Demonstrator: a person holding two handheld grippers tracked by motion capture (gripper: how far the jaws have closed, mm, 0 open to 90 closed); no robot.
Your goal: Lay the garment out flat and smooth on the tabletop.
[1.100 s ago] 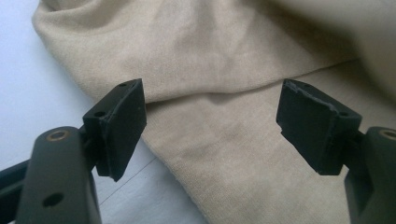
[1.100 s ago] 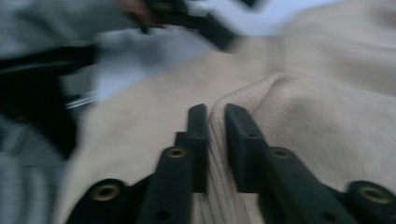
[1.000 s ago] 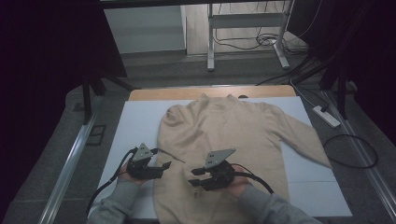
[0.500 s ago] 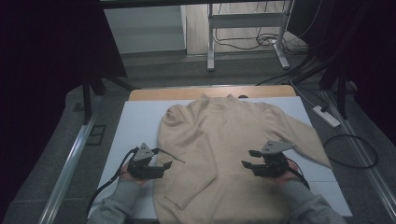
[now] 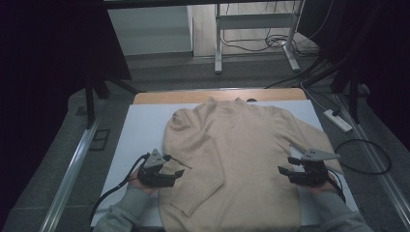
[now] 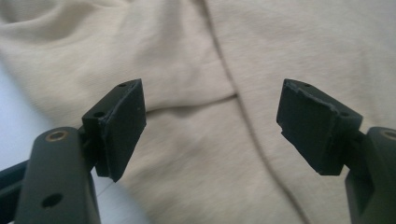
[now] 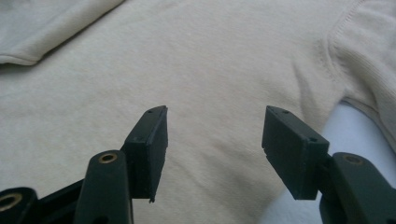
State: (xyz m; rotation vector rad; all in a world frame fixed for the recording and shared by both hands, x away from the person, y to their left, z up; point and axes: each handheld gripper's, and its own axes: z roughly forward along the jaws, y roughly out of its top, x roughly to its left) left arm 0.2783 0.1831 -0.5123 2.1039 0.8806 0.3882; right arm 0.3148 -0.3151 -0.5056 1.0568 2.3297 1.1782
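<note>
Beige sweater (image 5: 241, 154) spread flat on white table cover (image 5: 140, 130), left sleeve folded in across its body. Left gripper (image 5: 178, 173) at that folded sleeve's outer edge, jaws apart, nothing between them. Right gripper (image 5: 285, 170) at the sweater's opposite side edge, below the spread right sleeve; jaws have just been opening, nothing held.

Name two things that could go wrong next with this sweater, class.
1. The right gripper, jaws just opened and empty, sits at the sweater's right edge; a shallow bite may catch one layer only.
2. The left sleeve already lies folded over the body; the open left gripper beside it could drag it askew.
</note>
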